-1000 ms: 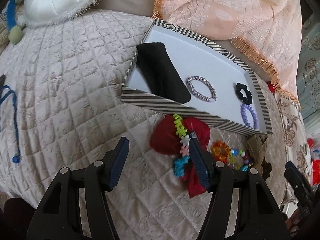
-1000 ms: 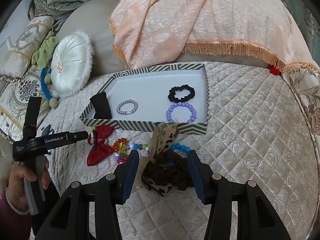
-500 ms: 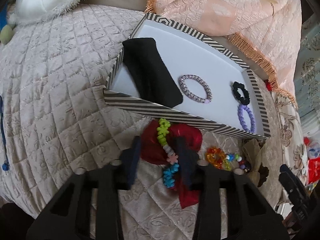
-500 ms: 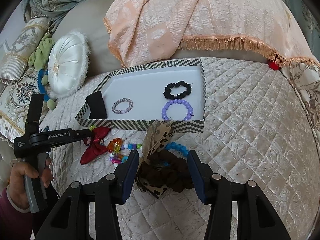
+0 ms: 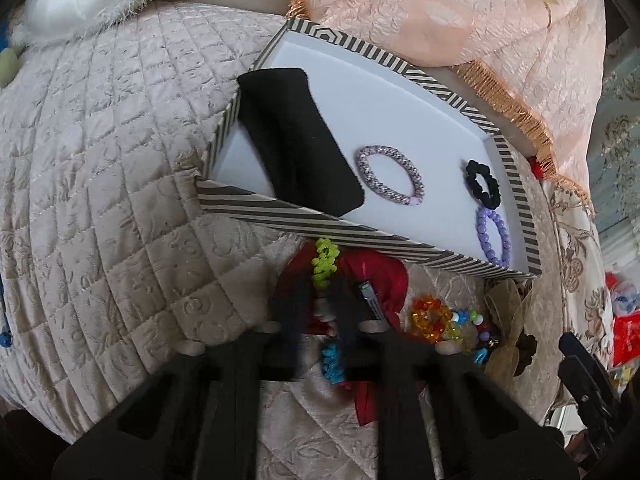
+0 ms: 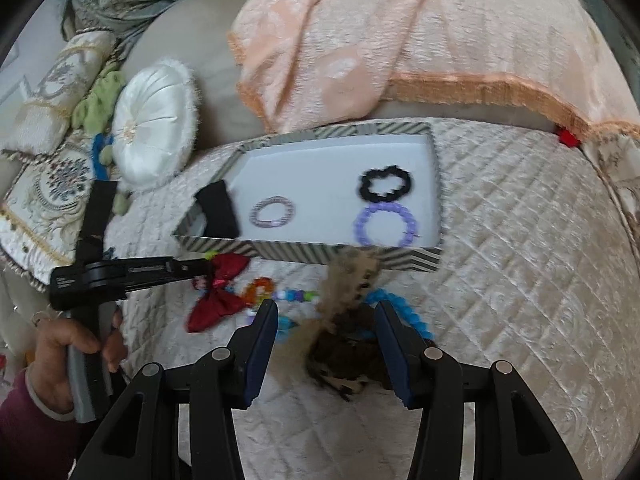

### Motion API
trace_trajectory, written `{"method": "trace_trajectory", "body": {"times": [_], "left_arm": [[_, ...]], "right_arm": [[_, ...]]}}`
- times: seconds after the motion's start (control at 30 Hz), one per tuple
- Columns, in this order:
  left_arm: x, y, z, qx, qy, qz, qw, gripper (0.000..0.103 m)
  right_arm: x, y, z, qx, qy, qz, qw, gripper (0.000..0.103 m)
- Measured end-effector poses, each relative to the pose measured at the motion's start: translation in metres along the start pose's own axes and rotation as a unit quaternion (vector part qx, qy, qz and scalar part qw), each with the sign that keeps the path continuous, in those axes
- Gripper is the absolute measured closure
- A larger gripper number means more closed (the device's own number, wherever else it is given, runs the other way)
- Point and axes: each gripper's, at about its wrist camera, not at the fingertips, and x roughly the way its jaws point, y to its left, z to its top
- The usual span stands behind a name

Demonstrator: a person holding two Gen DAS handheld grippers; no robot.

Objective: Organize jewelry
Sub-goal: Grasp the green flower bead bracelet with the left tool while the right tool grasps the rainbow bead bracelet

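Observation:
A striped tray on the quilted bed holds a black velvet pad, a lilac ring bracelet, a black scrunchie and a purple bead bracelet. In front of it lie a red bow, orange beads and a brown-beige scrunchie. My left gripper is shut on a multicoloured flower bracelet lying over the bow. My right gripper is open, its fingers on either side of the brown scrunchie.
A peach fringed throw hangs behind the tray. A white round cushion and patterned pillows lie at the left. A blue bead bracelet lies under the brown scrunchie. The person's hand holds the left gripper.
My left gripper moved forward and closed on the flower bracelet over the red bow. My right gripper stayed open and shifted slightly towards the brown scrunchie.

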Motion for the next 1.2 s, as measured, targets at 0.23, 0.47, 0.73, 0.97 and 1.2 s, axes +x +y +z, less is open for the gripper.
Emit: {"method": "trace_trajectory", "body": {"times": [0.23,0.47,0.73,0.97,1.2], "left_arm": [[-0.029,0.012,-0.002,-0.006,-0.026,-0.024,0.9994,0.097],[-0.067,0.021,0.001,0.003,-0.054,-0.034,0.9979,0.098],[-0.096,0.029,0.0,-0.004,-0.073,-0.065,0.9952,0.098],[-0.116,0.02,0.002,0.004,-0.092,-0.077,0.9928,0.098],[-0.107,0.026,-0.004,0.002,-0.073,-0.041,0.9965,0.097]], "right_arm": [[0.024,0.034,0.018,-0.034,0.028,0.073,0.996,0.056],[0.088,0.051,0.025,-0.063,0.098,0.041,0.992,0.061],[0.109,0.045,0.022,-0.059,0.116,0.045,0.991,0.094],[0.049,0.044,0.035,-0.043,0.037,0.081,0.995,0.094],[0.023,0.053,0.038,-0.05,0.019,0.096,0.994,0.094]]}}
